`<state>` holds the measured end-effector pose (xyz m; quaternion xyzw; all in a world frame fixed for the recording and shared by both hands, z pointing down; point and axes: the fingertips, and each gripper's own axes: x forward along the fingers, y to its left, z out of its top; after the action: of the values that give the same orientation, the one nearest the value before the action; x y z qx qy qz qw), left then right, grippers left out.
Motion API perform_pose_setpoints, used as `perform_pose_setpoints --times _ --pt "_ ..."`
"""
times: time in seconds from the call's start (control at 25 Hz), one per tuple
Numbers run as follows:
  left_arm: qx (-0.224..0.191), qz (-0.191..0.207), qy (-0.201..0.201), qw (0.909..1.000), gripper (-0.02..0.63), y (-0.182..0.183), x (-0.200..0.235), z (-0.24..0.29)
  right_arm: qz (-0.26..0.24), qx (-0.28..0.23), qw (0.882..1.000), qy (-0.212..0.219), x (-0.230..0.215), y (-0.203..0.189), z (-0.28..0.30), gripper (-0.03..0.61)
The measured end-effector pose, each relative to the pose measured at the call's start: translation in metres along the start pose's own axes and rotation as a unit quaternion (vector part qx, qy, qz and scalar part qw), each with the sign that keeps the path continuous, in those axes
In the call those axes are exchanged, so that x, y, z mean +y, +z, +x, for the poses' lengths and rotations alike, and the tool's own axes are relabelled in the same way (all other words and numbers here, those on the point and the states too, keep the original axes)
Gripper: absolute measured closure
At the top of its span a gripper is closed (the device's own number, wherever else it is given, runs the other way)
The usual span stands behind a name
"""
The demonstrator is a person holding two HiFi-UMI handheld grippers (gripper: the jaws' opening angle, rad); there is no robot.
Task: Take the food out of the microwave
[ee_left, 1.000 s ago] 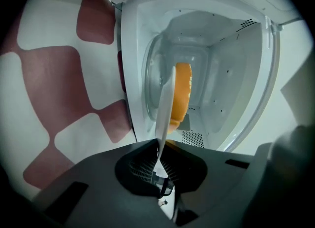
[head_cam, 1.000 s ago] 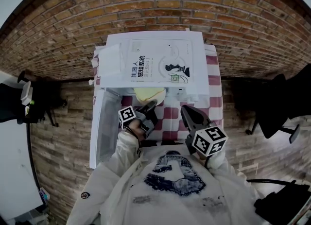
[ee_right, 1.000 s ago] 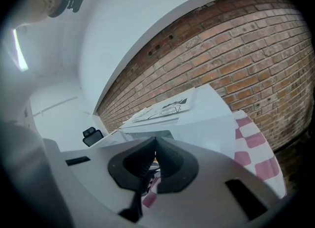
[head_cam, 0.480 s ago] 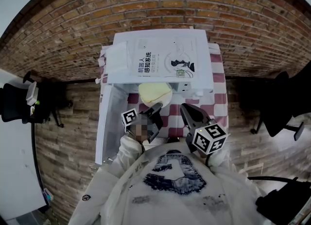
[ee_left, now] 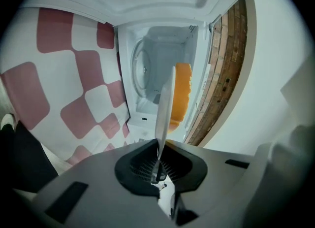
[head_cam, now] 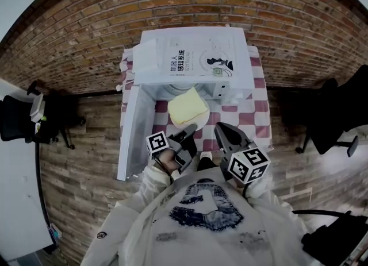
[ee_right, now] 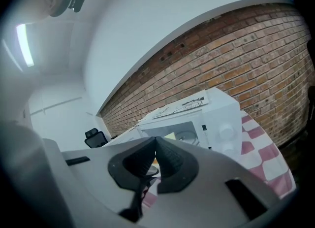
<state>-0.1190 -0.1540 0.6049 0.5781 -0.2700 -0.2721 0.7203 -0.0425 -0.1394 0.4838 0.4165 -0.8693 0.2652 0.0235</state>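
Observation:
A white plate (head_cam: pixel 198 120) bearing flat yellow food (head_cam: pixel 187 105) hangs in front of the open white microwave (head_cam: pixel 238 84), just outside its cavity. My left gripper (head_cam: pixel 187 135) is shut on the plate's near rim. In the left gripper view the plate (ee_left: pixel 165 101) is seen edge-on between the pads, with the food (ee_left: pixel 180 96) on its right face and the empty microwave cavity (ee_left: pixel 147 69) behind it. My right gripper (head_cam: pixel 221 133) is shut on nothing, to the right of the plate. Its view (ee_right: pixel 155 142) looks towards the microwave (ee_right: pixel 216 118).
The microwave door (head_cam: pixel 131 135) stands swung open on the left. A white book (head_cam: pixel 198 58) lies on top of the microwave. A red-and-white checked cloth (head_cam: pixel 253 115) covers the table. Office chairs (head_cam: pixel 26 118) stand at both sides against the brick wall.
The plate with the food has come out of the microwave cavity towards me, carried by the left gripper. The right gripper has drawn back a little too.

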Motion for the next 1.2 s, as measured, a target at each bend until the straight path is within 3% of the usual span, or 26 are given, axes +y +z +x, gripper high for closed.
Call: perform_pose_setpoints --times 0.68,1.2 --pt "0.005 0.009 -0.026 0.9996 0.594 -0.088 -0.003 -0.098 -0.007 -0.002 1.0 0.002 0.072 -0.067 -0.076 0.565" --pt "-0.003 0.02 -0.048 0.9986 0.594 -0.128 -0.029 -0.142 -0.032 -0.007 0.999 0.008 0.1 -0.081 -0.102 0.565"
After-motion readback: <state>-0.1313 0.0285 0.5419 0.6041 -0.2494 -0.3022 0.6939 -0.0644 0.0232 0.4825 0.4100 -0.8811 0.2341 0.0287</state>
